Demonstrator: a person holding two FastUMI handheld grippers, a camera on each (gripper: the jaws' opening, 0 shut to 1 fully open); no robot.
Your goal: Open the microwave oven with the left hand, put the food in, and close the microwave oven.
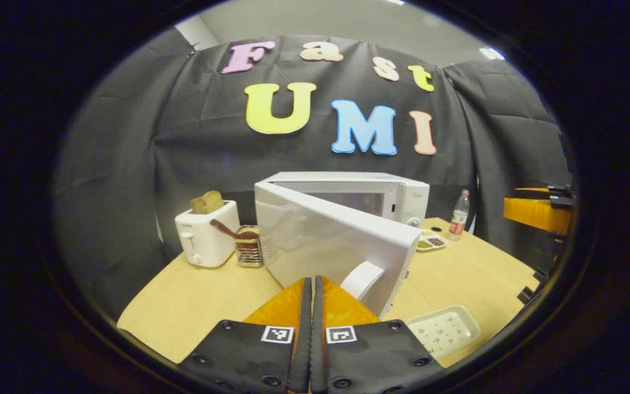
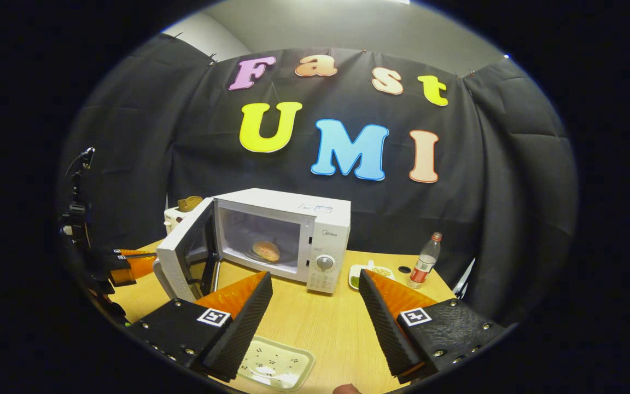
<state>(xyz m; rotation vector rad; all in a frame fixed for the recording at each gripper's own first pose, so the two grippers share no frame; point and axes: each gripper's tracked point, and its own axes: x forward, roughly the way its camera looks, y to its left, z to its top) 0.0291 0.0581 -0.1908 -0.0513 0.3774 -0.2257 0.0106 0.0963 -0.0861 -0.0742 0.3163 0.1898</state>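
Observation:
A white microwave [image 2: 315, 235] stands on the wooden table [image 2: 326, 323] with its door [image 2: 181, 254] swung open to the left. A round bun [image 2: 266, 250] lies on the plate inside the cavity. In the left gripper view the door [image 1: 326, 235] stands just ahead, its curved handle [image 1: 362, 278] right of my left gripper [image 1: 313, 282], whose fingers are shut together with nothing between them. My right gripper [image 2: 315, 282] stands open over the table in front of the microwave, holding nothing. The left gripper [image 2: 129, 261] also shows in the right gripper view, beside the door.
A white toaster [image 1: 205, 235] with bread and a wire holder [image 1: 248, 246] stand left of the microwave. A small dish [image 2: 367, 273] and a plastic bottle [image 2: 424, 261] sit to its right. An empty white tray [image 2: 274, 364] lies near the table's front edge.

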